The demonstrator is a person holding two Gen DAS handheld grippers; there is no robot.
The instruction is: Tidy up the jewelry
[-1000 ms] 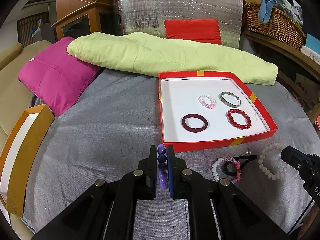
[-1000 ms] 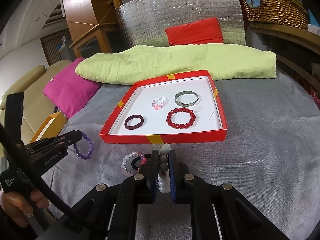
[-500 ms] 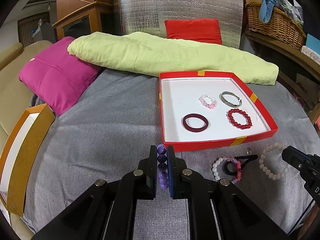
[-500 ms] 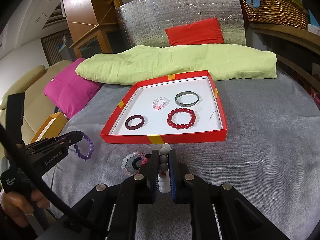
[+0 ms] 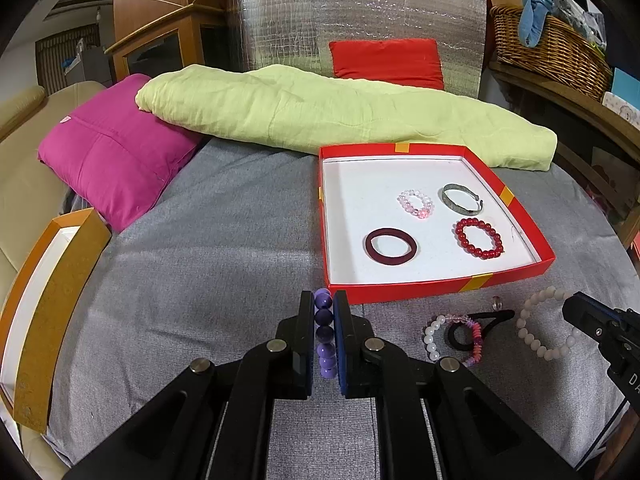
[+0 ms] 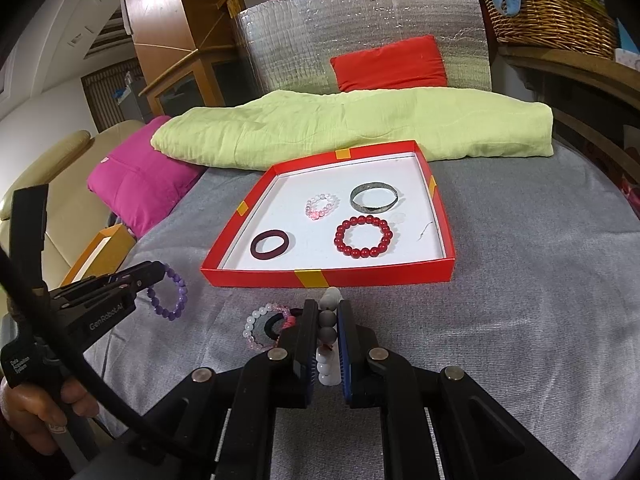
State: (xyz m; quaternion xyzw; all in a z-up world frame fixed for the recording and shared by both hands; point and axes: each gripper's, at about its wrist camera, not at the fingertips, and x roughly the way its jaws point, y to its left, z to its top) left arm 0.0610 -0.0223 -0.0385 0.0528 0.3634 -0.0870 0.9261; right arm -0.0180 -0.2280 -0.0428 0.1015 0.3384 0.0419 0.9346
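Both tools are matte black. The left gripper (image 5: 324,304) has two flat jaws, the right-hand one faced with a blue pad; behind the jaws, angular linkage arms carry round silver screw heads. The right gripper (image 6: 325,312) is built alike. Seen from the right wrist, the left tool's side bears white lettering "GenRobot.AI", and a thick black cable (image 6: 80,360) curves past its handle.

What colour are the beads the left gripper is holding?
Purple. The purple bead bracelet shows best in the left wrist view, pinched in the left gripper.
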